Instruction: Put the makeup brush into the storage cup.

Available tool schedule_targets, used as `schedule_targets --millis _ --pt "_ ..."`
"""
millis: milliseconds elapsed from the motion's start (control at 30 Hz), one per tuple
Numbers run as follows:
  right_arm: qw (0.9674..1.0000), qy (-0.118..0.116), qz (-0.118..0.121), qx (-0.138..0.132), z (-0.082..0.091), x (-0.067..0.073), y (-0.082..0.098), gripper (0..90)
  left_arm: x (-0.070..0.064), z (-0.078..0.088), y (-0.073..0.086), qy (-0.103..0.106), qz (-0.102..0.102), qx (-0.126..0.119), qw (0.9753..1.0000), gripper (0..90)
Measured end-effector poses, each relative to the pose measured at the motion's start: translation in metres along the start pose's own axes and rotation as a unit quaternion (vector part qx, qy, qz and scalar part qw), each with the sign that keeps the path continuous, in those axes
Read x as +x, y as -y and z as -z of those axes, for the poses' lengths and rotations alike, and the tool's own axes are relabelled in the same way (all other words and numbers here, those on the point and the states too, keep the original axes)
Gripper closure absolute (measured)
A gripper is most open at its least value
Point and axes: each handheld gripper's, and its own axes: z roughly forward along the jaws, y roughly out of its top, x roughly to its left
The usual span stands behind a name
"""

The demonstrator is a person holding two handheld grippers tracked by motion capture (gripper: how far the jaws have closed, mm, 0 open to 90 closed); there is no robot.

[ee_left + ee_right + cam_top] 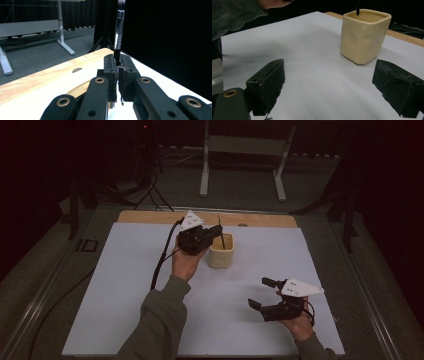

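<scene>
If tilted while lowering, thin black brush [119,27] could catch the rim of cream square cup [221,251] and tip it, or slip in the narrow pinch. Left gripper [212,232] clamped on brush handle, held upright at the cup mouth near the table's far middle, lower end just inside per right gripper view. Left forearm stretched forward. Right gripper [261,293] spread wide, empty, parked low near front right, aimed at cup.

No text, label, brand or number can be read — not on the cup [362,35], not on the tabletop [125,285].
</scene>
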Motion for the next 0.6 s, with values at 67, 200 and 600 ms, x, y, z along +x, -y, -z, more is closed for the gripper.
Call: schedule_targets --millis 67,200,600 --pt "1.0 0.0 0.001 0.0 0.0 -0.0003 0.0001 10.7 0.0003 -0.0009 -0.0004 -0.004 -0.001 0.0 1.0 86.5" --pt "1.0 0.0 0.0 0.0 0.0002 -0.0002 0.0002 10.7 0.0017 -0.0026 -0.0009 -0.009 -0.001 0.001 1.0 86.5" --pt "1.0 -0.001 -0.001 0.0 -0.0003 -0.0006 0.0007 10.7 0.0056 -0.0082 0.002 -0.02 -0.004 0.011 0.9997 86.5"
